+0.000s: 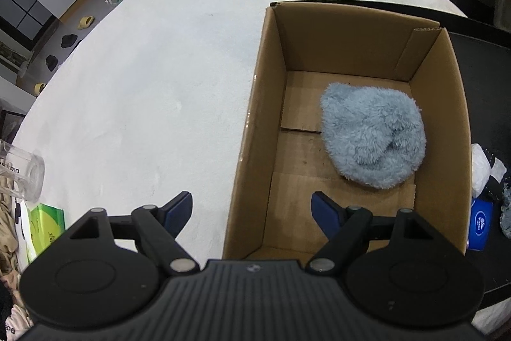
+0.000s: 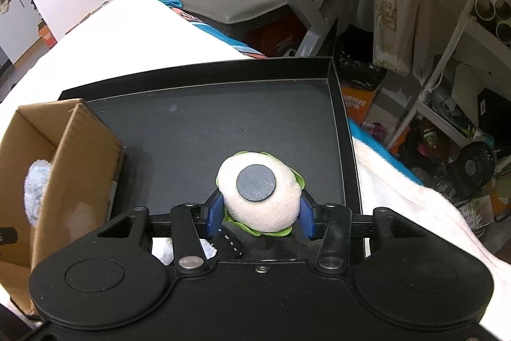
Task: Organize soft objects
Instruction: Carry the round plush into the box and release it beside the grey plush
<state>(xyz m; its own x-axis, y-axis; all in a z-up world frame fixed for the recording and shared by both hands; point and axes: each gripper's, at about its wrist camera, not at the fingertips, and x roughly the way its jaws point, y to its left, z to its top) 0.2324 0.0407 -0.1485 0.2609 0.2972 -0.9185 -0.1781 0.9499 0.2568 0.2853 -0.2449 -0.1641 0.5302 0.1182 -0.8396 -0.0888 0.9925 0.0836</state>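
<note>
- Cream plush, edged in green and bearing a dark grey disc, forms the round soft toy that is clamped between the blue pads of the right gripper, above the black tray.
- No earlier frame is given, so only the clenched grasp is told.
- The left gripper is held released, straddling the near left wall of the cardboard box.
- A fluffy blue cloth lies on the box floor, ahead of the left tongs and apart from them.

The cardboard box is plain matt brown, holding a shaggy blue fleece cloth. The plush toy looks soft cream pile with a smooth grey disc, above the black tray, matt. The right tongs are matt black plastic with blue pads.
</note>
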